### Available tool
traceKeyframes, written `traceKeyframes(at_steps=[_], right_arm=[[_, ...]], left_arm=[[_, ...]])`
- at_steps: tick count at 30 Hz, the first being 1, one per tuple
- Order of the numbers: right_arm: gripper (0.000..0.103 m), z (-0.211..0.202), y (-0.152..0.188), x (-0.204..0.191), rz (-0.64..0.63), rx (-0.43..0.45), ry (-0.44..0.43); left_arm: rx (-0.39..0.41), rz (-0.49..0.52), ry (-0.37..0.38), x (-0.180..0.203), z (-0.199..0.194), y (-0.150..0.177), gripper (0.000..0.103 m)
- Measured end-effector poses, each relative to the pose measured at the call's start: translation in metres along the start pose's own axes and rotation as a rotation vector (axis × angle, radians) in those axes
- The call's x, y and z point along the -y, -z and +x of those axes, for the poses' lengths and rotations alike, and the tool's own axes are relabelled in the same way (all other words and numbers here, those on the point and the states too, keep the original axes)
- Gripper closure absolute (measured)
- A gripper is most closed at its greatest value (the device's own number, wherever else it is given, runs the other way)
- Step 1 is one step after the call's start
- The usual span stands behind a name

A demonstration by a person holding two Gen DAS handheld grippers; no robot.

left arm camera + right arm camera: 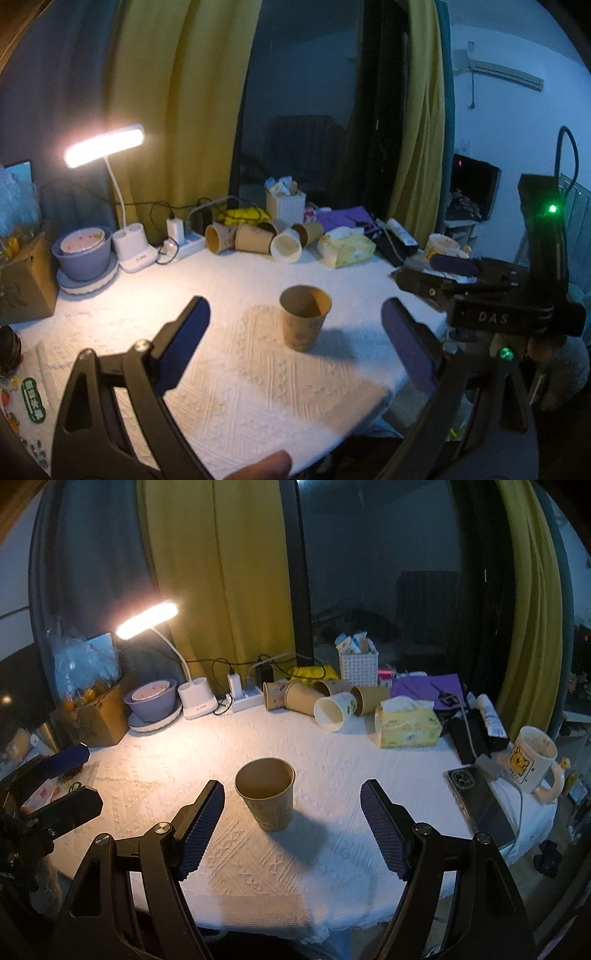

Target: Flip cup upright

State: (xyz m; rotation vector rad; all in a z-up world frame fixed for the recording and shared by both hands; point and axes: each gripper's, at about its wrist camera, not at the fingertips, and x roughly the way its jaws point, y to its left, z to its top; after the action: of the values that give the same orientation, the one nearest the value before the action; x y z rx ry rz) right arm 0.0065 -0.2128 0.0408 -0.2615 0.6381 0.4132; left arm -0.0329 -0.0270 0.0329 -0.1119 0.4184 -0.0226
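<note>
White-clothed table (332, 760) fills both views; lit desk lamp (147, 620) at 10 o'clock; pile of tipped paper cups (325, 701) at 12 o'clock; brown paper cup (266, 798) stands upright mid-table, mouth up; right gripper (291, 827) jaws released, cup just ahead, untouched; left gripper (295, 349) jaws released, empty.

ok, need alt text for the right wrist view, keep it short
A brown paper cup stands upright, mouth up, on the white tablecloth, just ahead of the open right tongs, which do not touch it. Behind it lie several tipped paper cups, a tissue pack and a lit desk lamp.
</note>
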Motion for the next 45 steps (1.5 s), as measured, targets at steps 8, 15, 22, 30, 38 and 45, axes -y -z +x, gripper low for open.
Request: traceKeyframes(at_steps=[8,15,22,30,38,45], right_arm=[[0.024,-0.016,-0.007,-0.007,-0.023,0.037,0.0],[0.024,-0.028,-0.014,-0.014,-0.037,0.065,-0.003],[0.024,-0.04,-0.021,-0.023,-0.049,0.093,-0.005],[0.024,-0.051,-0.026,-0.034,-0.066,0.116,-0.005],[0.024,-0.053,-0.025,-0.034,-0.063,0.119,-0.011],[0.024,-0.052,-0.023,-0.033,-0.054,0.116,-0.008]], left_arm=[[0.055,-0.008,-0.02,-0.003,-0.016,-0.006,0.008],[0.104,0.002,-0.056,-0.002,-0.028,-0.01,0.008],[0.155,-0.016,-0.097,-0.008,-0.042,-0.014,0.008],[0.197,-0.045,-0.105,-0.014,-0.059,-0.019,0.008],[0.197,-0.067,-0.108,-0.019,-0.059,-0.019,0.008],[0.189,-0.059,-0.103,-0.016,-0.058,-0.019,0.008]])
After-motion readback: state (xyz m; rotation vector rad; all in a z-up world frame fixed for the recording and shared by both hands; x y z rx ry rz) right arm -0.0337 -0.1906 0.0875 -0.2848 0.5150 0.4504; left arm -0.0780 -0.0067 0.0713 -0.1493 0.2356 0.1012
